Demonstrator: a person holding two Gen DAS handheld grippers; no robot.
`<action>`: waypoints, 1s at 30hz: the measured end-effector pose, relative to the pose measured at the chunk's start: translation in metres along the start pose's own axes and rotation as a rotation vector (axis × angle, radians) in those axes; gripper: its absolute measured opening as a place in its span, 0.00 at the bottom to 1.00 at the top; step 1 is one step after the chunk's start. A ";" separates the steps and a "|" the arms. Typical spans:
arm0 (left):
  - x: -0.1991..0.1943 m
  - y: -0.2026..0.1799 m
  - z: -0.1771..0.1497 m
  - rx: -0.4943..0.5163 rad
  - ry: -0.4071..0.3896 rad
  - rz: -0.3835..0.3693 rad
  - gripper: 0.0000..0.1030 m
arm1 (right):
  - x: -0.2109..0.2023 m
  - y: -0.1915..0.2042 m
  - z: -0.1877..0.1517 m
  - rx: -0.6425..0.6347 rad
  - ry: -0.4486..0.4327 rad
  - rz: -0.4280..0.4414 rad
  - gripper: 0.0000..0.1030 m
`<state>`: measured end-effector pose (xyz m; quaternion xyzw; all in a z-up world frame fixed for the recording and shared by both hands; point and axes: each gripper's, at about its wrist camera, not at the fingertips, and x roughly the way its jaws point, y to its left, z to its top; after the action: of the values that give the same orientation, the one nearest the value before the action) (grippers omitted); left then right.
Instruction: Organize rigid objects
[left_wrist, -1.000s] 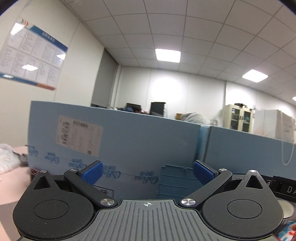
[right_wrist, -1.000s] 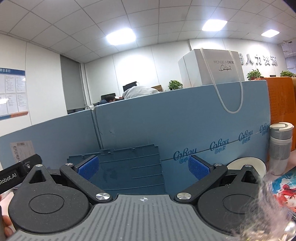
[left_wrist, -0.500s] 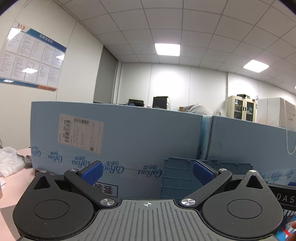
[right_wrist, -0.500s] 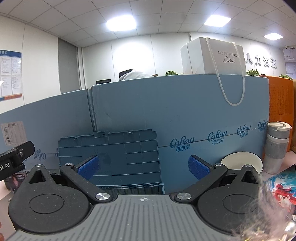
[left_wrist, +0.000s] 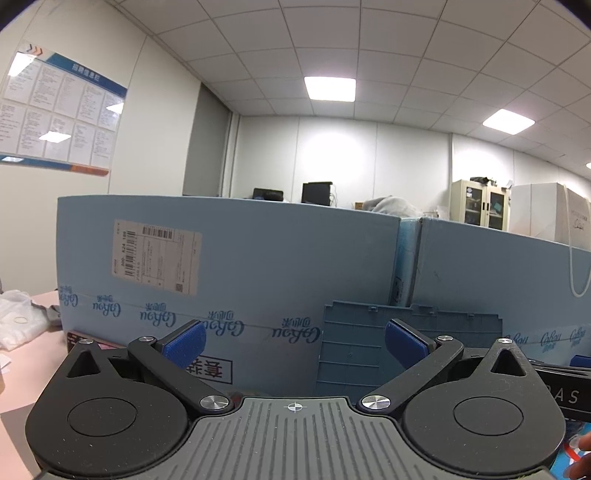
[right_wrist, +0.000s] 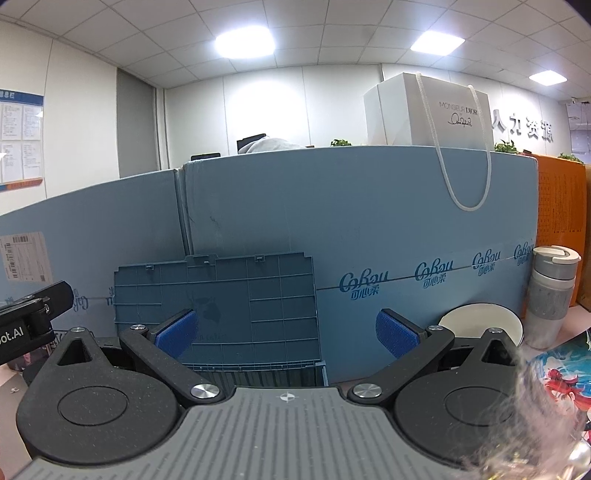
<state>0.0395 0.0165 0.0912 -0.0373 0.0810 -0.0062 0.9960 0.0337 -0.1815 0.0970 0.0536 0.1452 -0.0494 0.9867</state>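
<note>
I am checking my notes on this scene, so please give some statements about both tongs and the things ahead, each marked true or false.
1. The left tongs are open and hold nothing. True.
2. The right tongs grip the white round bowl. False: they are open and empty; the bowl sits apart, to the right.
3. The blue ribbed plastic lid stands upright against the light blue cardboard wall. True.
4. The grey lidded tumbler lies on its side. False: it stands upright.
</note>
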 end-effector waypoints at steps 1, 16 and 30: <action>0.000 0.000 0.000 0.000 -0.001 0.001 1.00 | 0.000 0.000 0.000 0.000 0.002 -0.001 1.00; 0.000 0.002 0.002 -0.006 0.004 0.013 1.00 | 0.003 0.002 -0.002 -0.005 0.013 -0.001 1.00; 0.001 0.003 0.002 -0.017 0.011 0.012 1.00 | 0.003 0.002 -0.002 -0.005 0.014 -0.001 1.00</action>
<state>0.0412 0.0195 0.0930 -0.0452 0.0868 0.0003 0.9952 0.0362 -0.1791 0.0948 0.0512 0.1525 -0.0492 0.9858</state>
